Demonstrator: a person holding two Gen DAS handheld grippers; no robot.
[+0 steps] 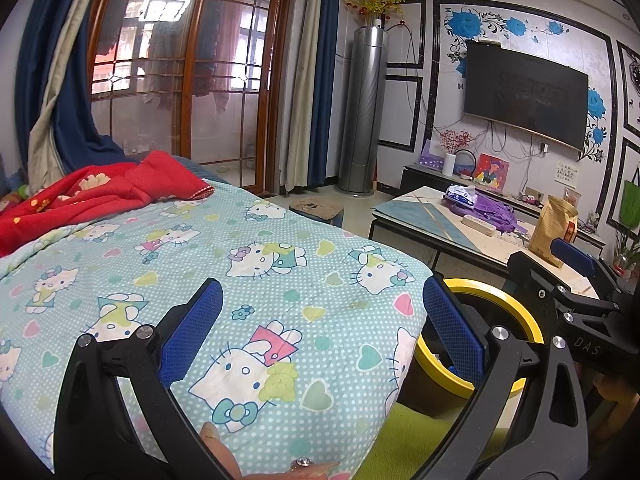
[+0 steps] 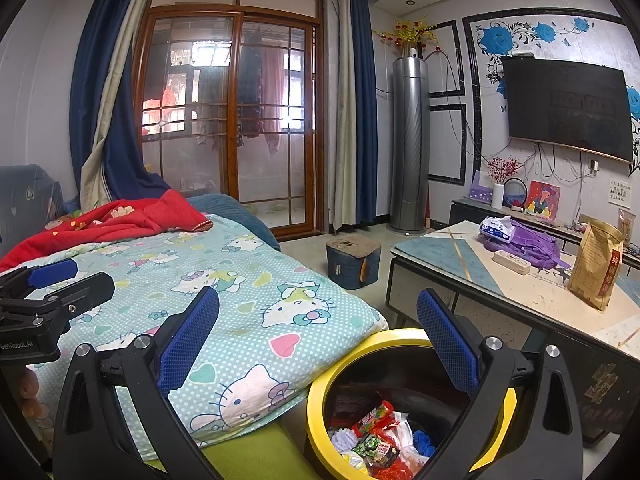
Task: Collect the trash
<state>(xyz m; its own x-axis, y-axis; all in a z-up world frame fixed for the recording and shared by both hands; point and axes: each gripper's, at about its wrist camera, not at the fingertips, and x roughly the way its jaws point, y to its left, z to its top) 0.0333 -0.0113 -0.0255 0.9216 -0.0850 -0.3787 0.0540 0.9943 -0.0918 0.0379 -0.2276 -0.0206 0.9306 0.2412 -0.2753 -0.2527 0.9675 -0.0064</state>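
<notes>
The left claw (image 1: 322, 334) gapes wide and empty over the bed (image 1: 280, 280); its view shows only the bin's (image 1: 520, 316) yellow rim. The right claw (image 2: 318, 336), equally wide and empty, hangs above that bin (image 2: 320, 392), whose wrappers (image 2: 376, 436) show inside, beside the counter (image 2: 520, 296).

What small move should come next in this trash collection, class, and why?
Probably swing the right gripper toward the coffee table. Both it and the left gripper are open and hold nothing, the yellow-rimmed bin already contains wrappers, no litter shows on the bed quilt, and loose items remain on that table.
</notes>
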